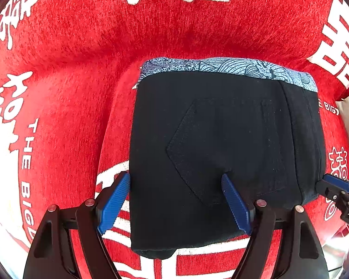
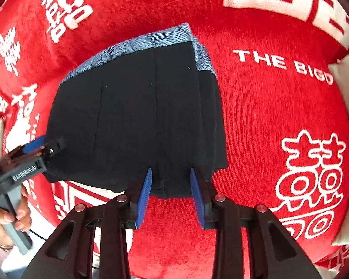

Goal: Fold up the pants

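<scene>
The black pants (image 1: pixel 221 144) lie folded into a compact stack on the red cloth, with a blue patterned waistband (image 1: pixel 221 66) along the far edge and a back pocket facing up. They also show in the right wrist view (image 2: pixel 139 121). My left gripper (image 1: pixel 176 179) is open, its blue fingers (image 1: pixel 115 200) straddling the near left corner of the stack. My right gripper (image 2: pixel 171 173) is open at the stack's near right edge, with fabric between its fingers (image 2: pixel 145 193). The right gripper also shows in the left wrist view (image 1: pixel 337 186), and the left gripper in the right wrist view (image 2: pixel 35 147).
A red plush cloth (image 2: pixel 267 107) with white characters and "THE BIGD" lettering covers the surface. A cream cushion (image 2: pixel 346 74) sits at the far right. A hand (image 2: pixel 16 216) holds the left gripper's handle at the lower left.
</scene>
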Action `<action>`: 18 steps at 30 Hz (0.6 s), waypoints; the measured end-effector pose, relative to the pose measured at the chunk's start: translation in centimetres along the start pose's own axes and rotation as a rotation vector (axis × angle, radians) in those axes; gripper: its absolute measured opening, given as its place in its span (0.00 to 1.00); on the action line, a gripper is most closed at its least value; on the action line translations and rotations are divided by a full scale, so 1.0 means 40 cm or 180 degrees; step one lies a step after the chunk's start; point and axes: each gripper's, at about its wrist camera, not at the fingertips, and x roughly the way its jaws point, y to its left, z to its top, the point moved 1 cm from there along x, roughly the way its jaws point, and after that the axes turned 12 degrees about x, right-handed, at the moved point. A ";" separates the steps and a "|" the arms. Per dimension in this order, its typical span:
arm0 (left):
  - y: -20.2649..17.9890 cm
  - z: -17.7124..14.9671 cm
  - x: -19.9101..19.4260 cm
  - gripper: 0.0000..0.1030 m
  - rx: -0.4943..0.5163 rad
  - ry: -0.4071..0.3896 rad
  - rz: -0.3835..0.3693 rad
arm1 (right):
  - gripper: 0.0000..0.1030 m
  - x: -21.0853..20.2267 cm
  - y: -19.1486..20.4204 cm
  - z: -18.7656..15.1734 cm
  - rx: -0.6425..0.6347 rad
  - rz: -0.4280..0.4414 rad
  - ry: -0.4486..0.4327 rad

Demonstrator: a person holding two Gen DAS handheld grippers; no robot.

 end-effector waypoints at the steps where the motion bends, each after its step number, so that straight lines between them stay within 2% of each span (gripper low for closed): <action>1: -0.001 0.000 0.000 0.79 0.0004 0.0002 0.0008 | 0.35 0.006 0.002 -0.002 -0.0028 -0.0027 0.0002; 3: -0.004 0.001 0.002 0.82 0.0012 0.0003 0.0028 | 0.35 0.016 -0.001 -0.002 -0.0019 -0.0035 0.0010; 4: -0.005 0.000 0.004 0.90 0.0011 0.0019 0.0016 | 0.36 0.022 -0.004 -0.003 -0.0002 -0.0030 0.0013; 6: -0.007 -0.004 0.016 0.90 -0.0024 0.0057 -0.0043 | 0.36 0.032 -0.009 -0.005 0.0022 -0.0024 0.0016; 18: -0.010 -0.018 -0.004 0.90 0.0100 0.0033 0.0010 | 0.39 0.039 -0.039 -0.030 0.0310 0.0058 -0.0002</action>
